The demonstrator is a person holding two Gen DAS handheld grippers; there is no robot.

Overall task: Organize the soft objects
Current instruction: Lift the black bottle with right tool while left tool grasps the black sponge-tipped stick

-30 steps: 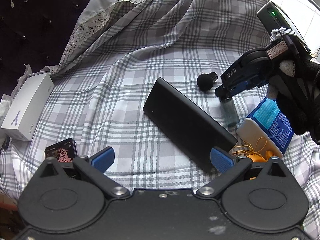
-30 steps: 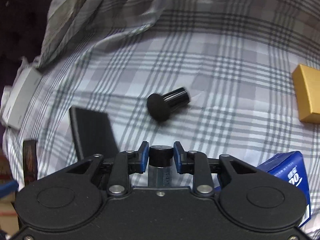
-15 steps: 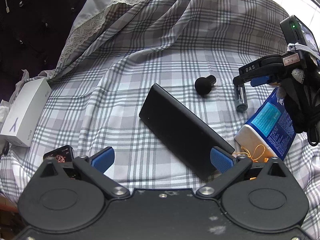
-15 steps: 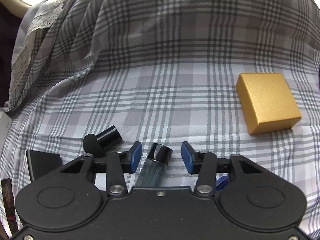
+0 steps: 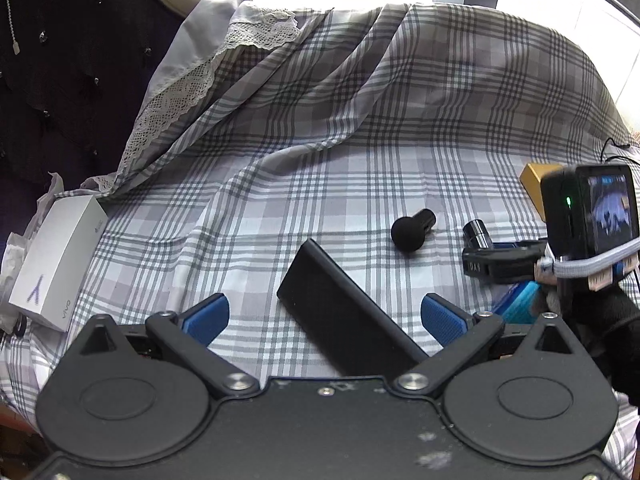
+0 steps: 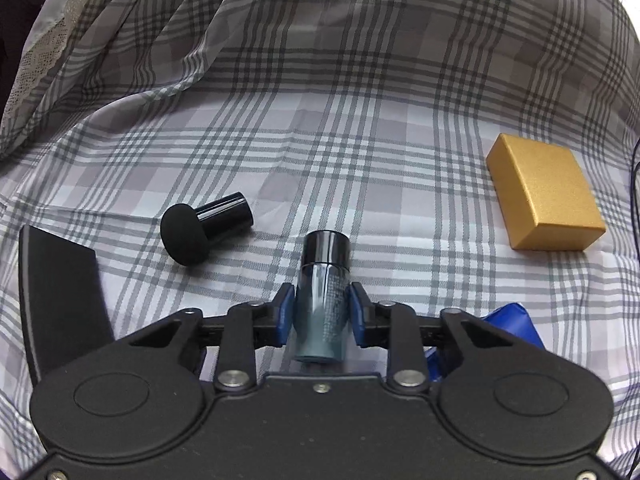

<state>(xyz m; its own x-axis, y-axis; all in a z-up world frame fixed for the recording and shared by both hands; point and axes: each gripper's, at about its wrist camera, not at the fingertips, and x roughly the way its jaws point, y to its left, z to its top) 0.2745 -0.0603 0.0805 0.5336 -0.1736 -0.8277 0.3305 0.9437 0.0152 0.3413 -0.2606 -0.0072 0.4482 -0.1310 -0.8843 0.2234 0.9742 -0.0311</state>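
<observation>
A small dark bottle (image 6: 322, 292) with a black cap is pinched between the blue pads of the right claw (image 6: 321, 312), its jaws just closed back onto it; the cap points away from the claw, over the plaid bedsheet (image 6: 360, 140). A black sponge applicator (image 6: 204, 232) is seen lying on the sheet ahead-left of this claw, a gold box (image 6: 544, 196) ahead-right, well apart. The left claw (image 5: 324, 318) is held spread, nothing gripped; a black flat case (image 5: 348, 328) lies between its pads. A white box (image 5: 56, 264) is seen far left of it.
</observation>
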